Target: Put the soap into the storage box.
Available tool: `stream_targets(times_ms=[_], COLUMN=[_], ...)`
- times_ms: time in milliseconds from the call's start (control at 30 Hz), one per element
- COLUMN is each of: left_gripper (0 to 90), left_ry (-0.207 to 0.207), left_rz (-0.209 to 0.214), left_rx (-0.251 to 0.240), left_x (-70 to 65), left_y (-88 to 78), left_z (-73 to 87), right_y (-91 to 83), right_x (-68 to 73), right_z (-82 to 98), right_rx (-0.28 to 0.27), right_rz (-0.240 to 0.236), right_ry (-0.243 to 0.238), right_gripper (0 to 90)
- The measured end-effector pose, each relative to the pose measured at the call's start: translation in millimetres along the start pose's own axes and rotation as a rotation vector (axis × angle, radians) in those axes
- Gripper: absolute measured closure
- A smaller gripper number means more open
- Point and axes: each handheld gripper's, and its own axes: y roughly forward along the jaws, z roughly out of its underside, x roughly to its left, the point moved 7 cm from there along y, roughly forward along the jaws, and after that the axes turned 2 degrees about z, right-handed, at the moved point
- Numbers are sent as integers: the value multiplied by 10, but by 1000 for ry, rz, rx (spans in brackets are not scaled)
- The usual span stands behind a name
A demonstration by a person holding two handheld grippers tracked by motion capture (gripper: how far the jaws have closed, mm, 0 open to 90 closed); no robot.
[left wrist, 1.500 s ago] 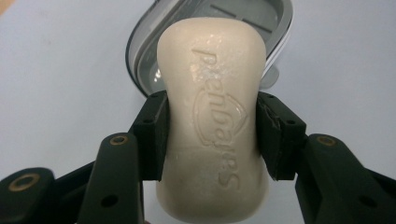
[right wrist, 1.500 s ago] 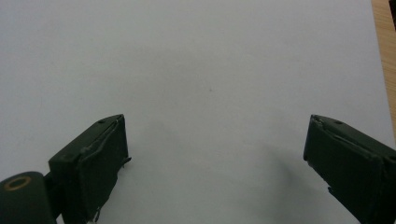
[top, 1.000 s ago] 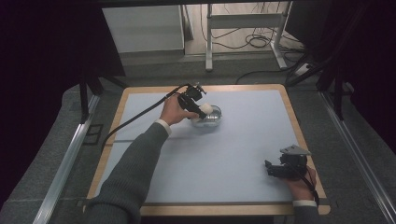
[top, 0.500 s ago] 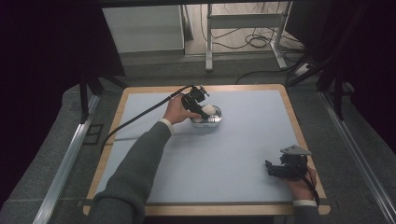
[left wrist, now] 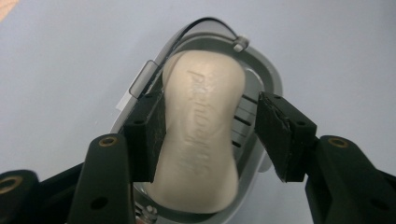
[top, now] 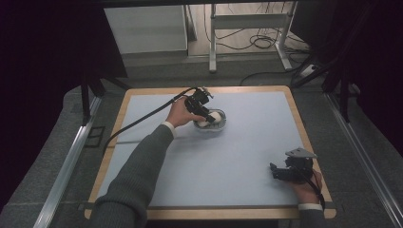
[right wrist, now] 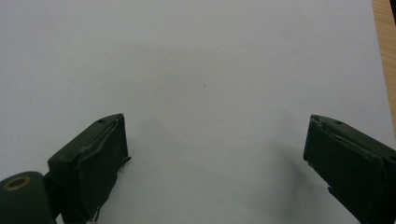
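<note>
On pale blue table | soap in dish (jaws just opening)

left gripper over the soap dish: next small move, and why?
Probably open a little wider, then lift clear. The left gripper has just been opening: one pad still lies against the soap bar, the other stands off it. The bar rests in the grey dish, so the placing looks done. The right gripper idles open.
</note>
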Motion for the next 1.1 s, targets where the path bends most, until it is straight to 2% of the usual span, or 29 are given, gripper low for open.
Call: stream_targets(times_ms=[67, 200, 300, 400, 500, 567, 667, 700, 733, 767, 800, 1100], left_gripper=[418, 368, 335, 323, 304, 296, 286, 284, 284, 284, 284, 278], left_ry=[1, 7, 7, 17, 36, 16, -10, -29, -29, -47, -47, -91], left_rz=[-4, -44, -39, -49, -87, -70, -65, -64, -64, -68, -68, -58], left_rx=[-6, -58, -80, -80, -83, -116, -130, -142, -142, -160, -160, -208], left_x=[-5, -22, -90, -130, -169, -216, -245, -258, -258, -278, -278, -414], left_y=[-22, -135, -216, -263, -323, -382, -455, -495, -495, -535, -535, -663], left_z=[-2, -20, -12, 11, 58, 112, 231, 311, 311, 405, 405, 832], right_y=[-2, -3, -3, -5, -11, -40, -88, -98, -98, -92, -92, -110], right_x=[0, 1, 4, 4, 9, 14, 16, 19, 19, 20, 20, 40], right_z=[0, 1, 0, 1, -2, -28, -74, -78, -78, -71, -71, -94], right_rx=[1, 0, -1, 1, -2, -23, -52, -53, -53, -49, -49, -56], right_rz=[0, 0, 2, 1, 5, 11, 13, 10, 10, 10, 10, 6], right_ry=[-1, 0, -1, -1, -2, -3, 2, 2, 2, -1, -1, -1], right_gripper=[60, 61, 61, 60, 61, 62, 66, 67, 67, 67, 67, 67])
